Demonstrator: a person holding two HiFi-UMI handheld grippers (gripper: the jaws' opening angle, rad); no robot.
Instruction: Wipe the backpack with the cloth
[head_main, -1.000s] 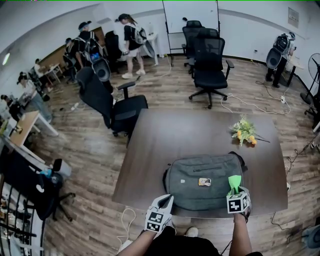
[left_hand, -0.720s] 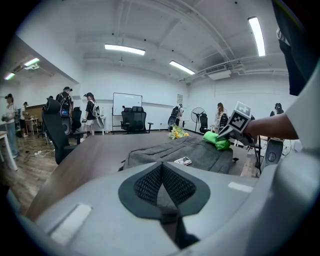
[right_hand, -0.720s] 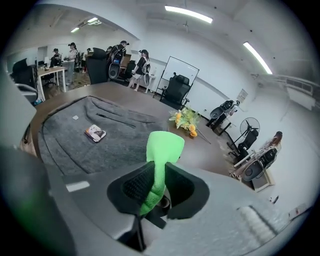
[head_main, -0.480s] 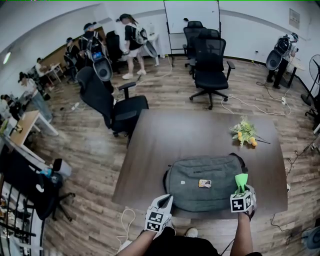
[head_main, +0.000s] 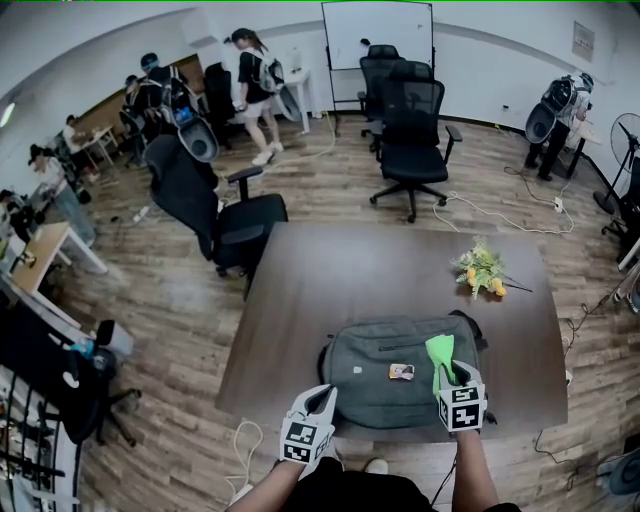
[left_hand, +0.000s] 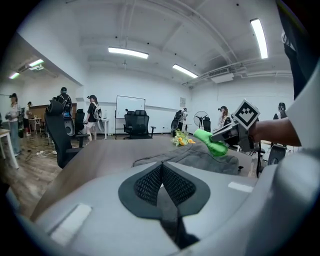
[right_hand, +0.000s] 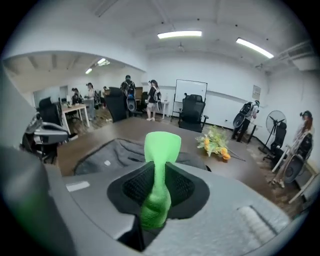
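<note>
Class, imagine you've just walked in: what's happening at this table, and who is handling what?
A person at the brown table holds a gripper in each hand. The right gripper is shut on a green cloth, held over the grey backpack lying on the table. The left gripper is shut and empty, by the backpack's near left corner. Flowers lie farther back.

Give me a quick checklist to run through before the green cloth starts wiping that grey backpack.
1. Cloth gripped: the right gripper is shut on the green cloth. Ok.
2. Cloth over the backpack: ok.
3. Cloth touching the fabric: cannot tell.
4. Backpack lying flat on the table: ok.
5. Left gripper out of the way: shut, empty, at the backpack's near edge. Ok.
6. Flowers apart from the backpack: ok.
</note>
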